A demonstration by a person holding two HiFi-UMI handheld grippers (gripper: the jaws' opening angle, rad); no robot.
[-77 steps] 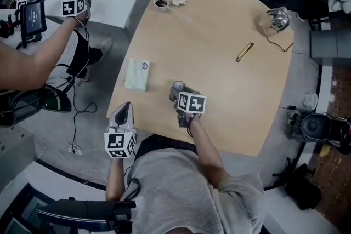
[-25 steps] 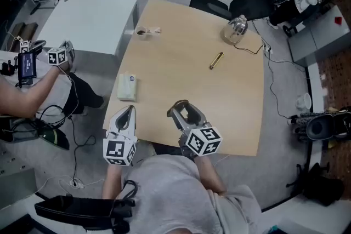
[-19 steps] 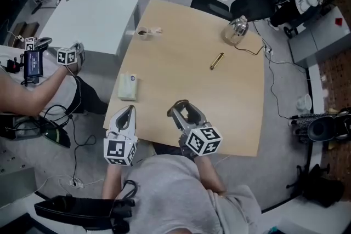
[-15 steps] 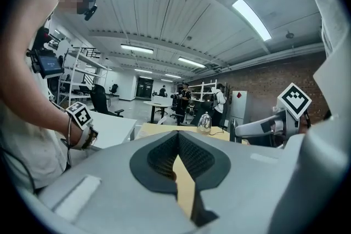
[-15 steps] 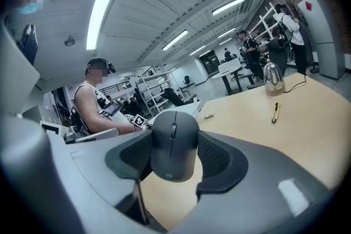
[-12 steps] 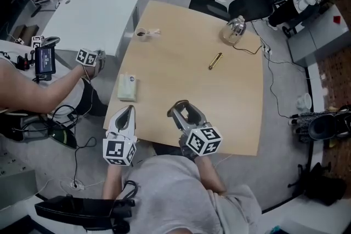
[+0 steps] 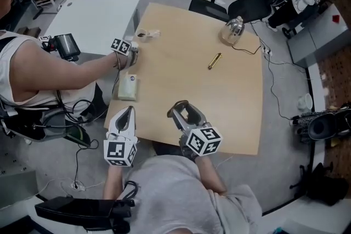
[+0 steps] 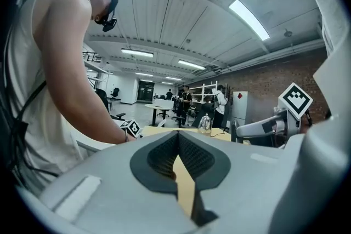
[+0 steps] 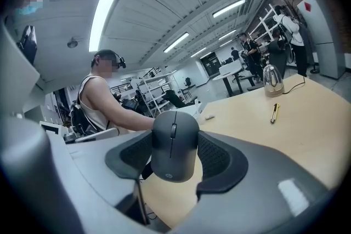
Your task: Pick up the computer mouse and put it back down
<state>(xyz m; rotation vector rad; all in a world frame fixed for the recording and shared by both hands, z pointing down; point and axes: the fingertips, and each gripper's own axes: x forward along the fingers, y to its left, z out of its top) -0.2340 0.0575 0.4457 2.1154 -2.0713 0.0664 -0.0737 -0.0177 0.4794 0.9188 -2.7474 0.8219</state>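
Note:
A dark grey computer mouse (image 9: pixel 174 142) sits upright between the pads of my right gripper (image 7: pixel 181 108), which is shut on its sides over the near edge of the wooden table (image 7: pixel 219 107). In the head view the mouse (image 7: pixel 187 114) shows only as a dark shape inside the jaw loop. My left gripper (image 7: pixel 125 113) hovers at the table's near left corner with nothing in it. In the left gripper view its pads (image 8: pixel 164 156) meet at the tips, so it is shut.
Another person's arm reaches in from the left, its marker-cube gripper (image 7: pixel 123 47) at the table's left edge near a white packet (image 7: pixel 128 88). A cup (image 7: pixel 143 34), a gold pen-like object (image 7: pixel 215 61) and a glass kettle (image 7: pixel 232 30) lie further back. A white table (image 7: pixel 90 19) stands at the left.
The other person's arm and gripper have swung from the far left up to the table's left edge. Both my grippers and the mouse have stayed put over the last second.

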